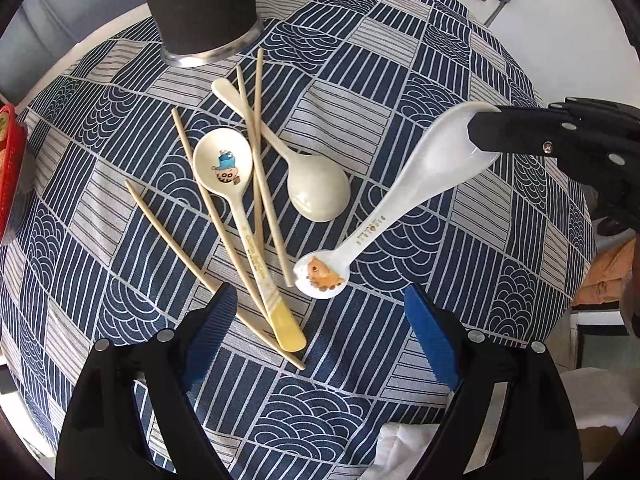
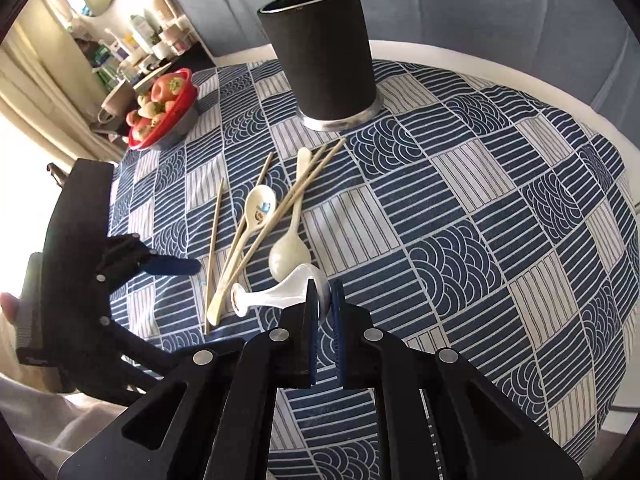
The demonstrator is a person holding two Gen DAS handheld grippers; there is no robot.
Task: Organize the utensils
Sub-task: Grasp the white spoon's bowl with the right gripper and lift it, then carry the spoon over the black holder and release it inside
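Note:
My right gripper point(image 2: 325, 300) is shut on the bowl of a white ceramic spoon point(image 1: 400, 184); it also shows in the right wrist view point(image 2: 280, 292), handle end low near the cloth. In the left wrist view the right gripper point(image 1: 486, 134) comes in from the right. My left gripper point(image 1: 320, 312) is open and empty above the near ends of several chopsticks point(image 1: 260, 152). A cartoon spoon point(image 1: 228, 176) and a cream spoon point(image 1: 316, 192) lie among them. A black utensil holder point(image 2: 324, 60) stands at the back.
The round table point(image 2: 520, 240) has a blue and white patterned cloth. A red bowl of fruit point(image 2: 168, 108) stands at the far left edge. Shelves with bottles point(image 2: 132, 44) lie beyond the table. White cloth point(image 1: 408, 452) lies below the near edge.

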